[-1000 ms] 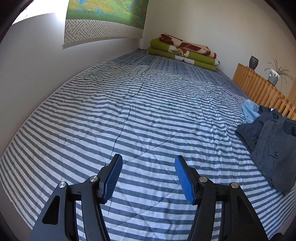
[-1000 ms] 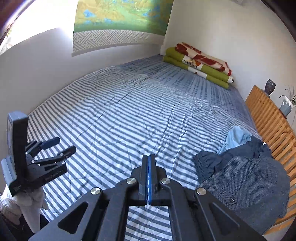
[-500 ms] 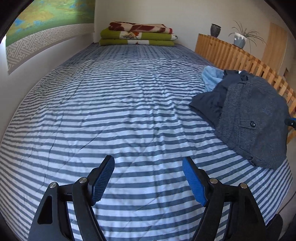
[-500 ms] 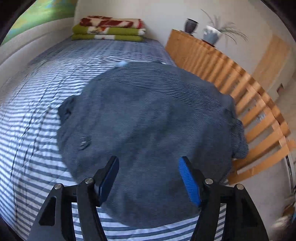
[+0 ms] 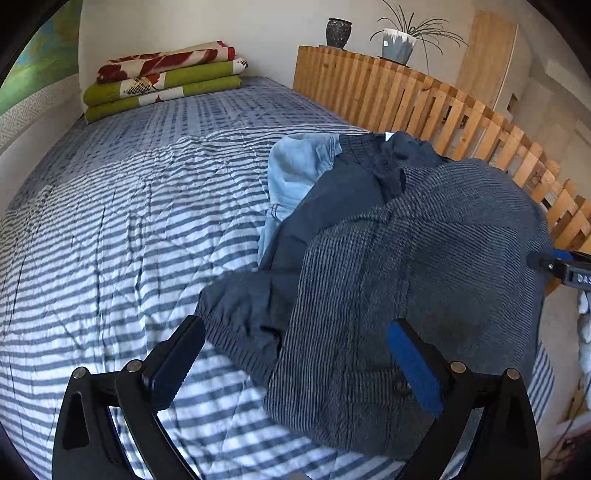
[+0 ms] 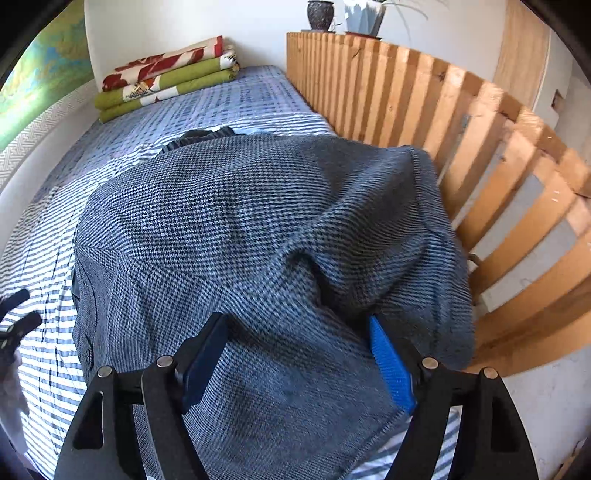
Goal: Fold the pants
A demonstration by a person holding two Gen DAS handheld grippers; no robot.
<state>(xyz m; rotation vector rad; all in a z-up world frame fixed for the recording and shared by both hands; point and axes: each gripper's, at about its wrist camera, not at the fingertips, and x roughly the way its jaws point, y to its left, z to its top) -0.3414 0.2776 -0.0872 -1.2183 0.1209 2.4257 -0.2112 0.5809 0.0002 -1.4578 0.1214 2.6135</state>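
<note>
On the striped bed [image 5: 122, 229], the grey woven pants [image 6: 236, 236] top a heap by the wooden rail [image 6: 480, 155], unfolded; both the left gripper [image 5: 295, 365] and right gripper [image 6: 299, 358] are opening, empty, so pinching the fabric's edge comes next.

both tongs [image 5: 295, 354] opening, now over pants [image 6: 258, 240]

Bed with striped cover [image 5: 122, 236]. Folded green and red-patterned blankets [image 5: 162, 83] stacked at far end against the wall. Wooden slat rail [image 5: 424, 99] along the right side; dark vase [image 5: 338, 32] and potted plant [image 5: 400, 42] on top. Map-like poster [image 6: 40, 77] on left wall.
</note>
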